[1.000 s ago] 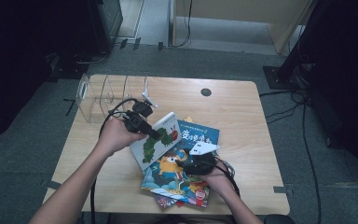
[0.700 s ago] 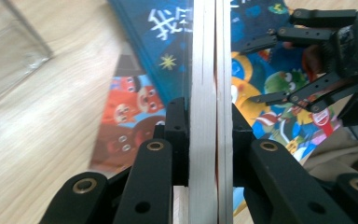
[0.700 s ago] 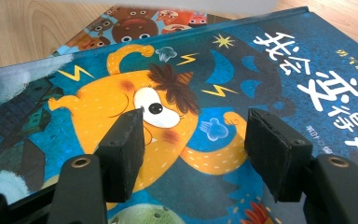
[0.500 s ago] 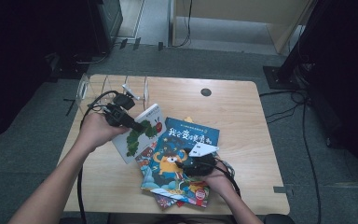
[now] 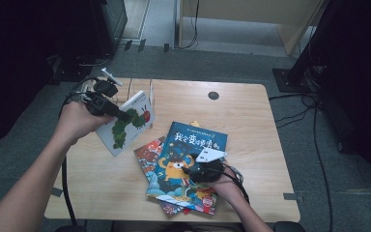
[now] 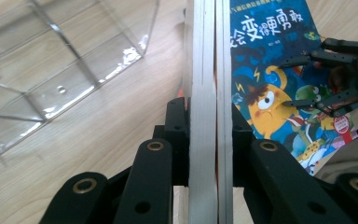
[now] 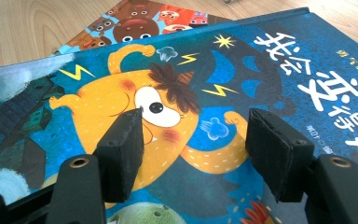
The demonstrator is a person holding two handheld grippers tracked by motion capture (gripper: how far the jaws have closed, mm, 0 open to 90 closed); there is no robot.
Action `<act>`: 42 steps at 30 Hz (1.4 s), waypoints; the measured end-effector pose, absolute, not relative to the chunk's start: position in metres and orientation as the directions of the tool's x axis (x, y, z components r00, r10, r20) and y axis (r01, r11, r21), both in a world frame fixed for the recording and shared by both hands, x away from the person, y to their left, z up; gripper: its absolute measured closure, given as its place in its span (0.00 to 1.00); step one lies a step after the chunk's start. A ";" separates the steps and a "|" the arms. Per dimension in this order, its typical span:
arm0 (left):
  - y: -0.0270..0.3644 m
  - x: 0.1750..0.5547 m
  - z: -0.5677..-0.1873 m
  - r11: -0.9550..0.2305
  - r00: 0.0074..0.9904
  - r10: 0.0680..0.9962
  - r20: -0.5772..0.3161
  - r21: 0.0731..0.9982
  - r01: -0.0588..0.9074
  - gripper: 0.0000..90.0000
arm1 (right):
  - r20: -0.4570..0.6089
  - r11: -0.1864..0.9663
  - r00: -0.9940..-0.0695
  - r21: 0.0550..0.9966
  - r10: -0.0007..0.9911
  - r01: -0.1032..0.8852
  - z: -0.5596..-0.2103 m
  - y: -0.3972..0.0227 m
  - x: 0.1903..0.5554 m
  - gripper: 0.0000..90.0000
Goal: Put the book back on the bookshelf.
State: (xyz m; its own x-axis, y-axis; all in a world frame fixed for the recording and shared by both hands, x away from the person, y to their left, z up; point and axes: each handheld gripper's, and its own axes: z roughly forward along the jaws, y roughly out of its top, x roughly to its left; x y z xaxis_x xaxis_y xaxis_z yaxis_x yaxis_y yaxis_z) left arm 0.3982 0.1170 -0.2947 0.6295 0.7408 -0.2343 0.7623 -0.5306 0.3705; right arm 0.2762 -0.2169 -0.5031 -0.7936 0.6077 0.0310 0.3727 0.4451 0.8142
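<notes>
One white caterpillar book [image 5: 125, 121] clamped edgewise in left jaws, right jaws wide over blue book [image 5: 188, 159].

High view overhead and far — gripper views close, sharing the blue book [image 5: 188, 159].

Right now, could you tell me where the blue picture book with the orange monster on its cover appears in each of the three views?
High view: the blue picture book lies right of centre, on top of the stack, under the right gripper.
Left gripper view: upper right, beyond the white book clamped in the jaws.
Right gripper view: right under the open jaws.
Shared landmark: the orange monster.
</notes>
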 end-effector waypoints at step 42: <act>0.105 0.492 -0.277 -0.430 0.491 0.856 -0.162 0.305 0.850 0.86 | 0.030 0.443 -0.791 0.815 0.611 0.374 -0.503 -0.217 0.276 0.42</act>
State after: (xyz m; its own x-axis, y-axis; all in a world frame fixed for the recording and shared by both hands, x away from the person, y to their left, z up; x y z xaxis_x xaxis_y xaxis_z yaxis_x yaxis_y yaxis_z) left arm 0.4924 0.1052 -0.2766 0.4912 0.8559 -0.1617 0.8498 -0.4302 0.3046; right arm 0.2763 -0.2170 -0.5031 -0.7909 0.6112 0.0304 0.3735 0.4428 0.8151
